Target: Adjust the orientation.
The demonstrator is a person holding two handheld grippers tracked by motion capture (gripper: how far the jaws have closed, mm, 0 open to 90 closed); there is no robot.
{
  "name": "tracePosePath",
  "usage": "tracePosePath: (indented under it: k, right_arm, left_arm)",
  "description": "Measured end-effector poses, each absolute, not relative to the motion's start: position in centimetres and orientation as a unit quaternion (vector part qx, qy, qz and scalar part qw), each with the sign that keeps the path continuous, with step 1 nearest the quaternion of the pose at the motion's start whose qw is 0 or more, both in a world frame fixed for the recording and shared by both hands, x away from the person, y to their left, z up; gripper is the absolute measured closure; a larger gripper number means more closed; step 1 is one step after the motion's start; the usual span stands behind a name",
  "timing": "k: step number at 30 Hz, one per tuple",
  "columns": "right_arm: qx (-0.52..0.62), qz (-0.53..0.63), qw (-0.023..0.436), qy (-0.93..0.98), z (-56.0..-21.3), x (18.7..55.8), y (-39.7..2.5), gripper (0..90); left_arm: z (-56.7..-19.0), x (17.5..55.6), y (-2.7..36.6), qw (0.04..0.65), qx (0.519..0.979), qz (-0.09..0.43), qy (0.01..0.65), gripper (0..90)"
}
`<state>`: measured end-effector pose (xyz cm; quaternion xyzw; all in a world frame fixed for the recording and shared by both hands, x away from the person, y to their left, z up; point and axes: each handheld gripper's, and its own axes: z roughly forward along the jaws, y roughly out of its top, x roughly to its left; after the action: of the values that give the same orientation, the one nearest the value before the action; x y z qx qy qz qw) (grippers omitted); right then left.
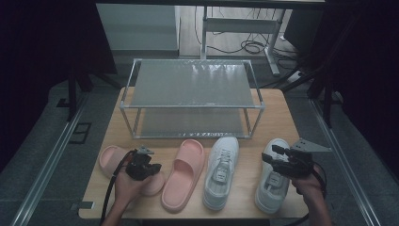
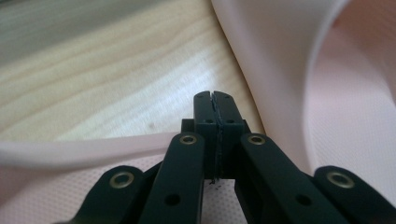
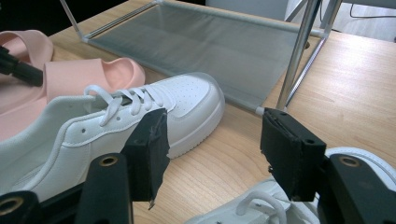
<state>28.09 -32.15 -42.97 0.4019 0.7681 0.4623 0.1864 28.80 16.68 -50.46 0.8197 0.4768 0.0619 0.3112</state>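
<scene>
Jaws of the left gripper [image 1: 143, 165] are pressed together over the near-left pink slide [image 1: 113, 160], gripping nothing; the right gripper [image 3: 212, 154] hovers with jaws apart above the near-right white sneaker [image 1: 273, 176]. The slide looks light, soft and bendy; its strap edge seems the best hold. A second slide [image 1: 183, 174], another sneaker [image 1: 221, 172], then the far rack [image 1: 190, 106] crowd the table [image 1: 282, 113].

The high view is looking forward and down from above the near edge of the table [image 1: 288, 120], taking in the rack [image 1: 190, 84] at frame centre. The left gripper view is sitting very close over a pink slipper [image 2: 355, 112]. The right gripper view is looking low across the table [image 3: 355, 79], sharing the rack [image 3: 196, 42] and the white sneaker [image 3: 140, 121] with the high view.
</scene>
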Motion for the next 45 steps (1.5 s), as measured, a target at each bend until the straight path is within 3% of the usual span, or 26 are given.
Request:
tracePosePath:
  k: [27,37,45]
  right_arm:
    - [0.404,0.463,0.190,0.766,-42.8,28.0,-32.3,42.1]
    - [0.404,0.463,0.190,0.766,-42.9,28.1,-32.3,42.0]
    - [0.404,0.462,0.192,0.765,-42.8,28.1,-32.3,41.9]
  left_arm:
    - [-50.5,22.8,20.0,0.322,0.809,0.065,0.487,89.0]
    - [-46.2,22.2,23.9,0.370,0.764,0.131,0.512,89.8]
    - [-44.7,23.3,27.4,0.386,0.731,0.152,0.542,90.0]
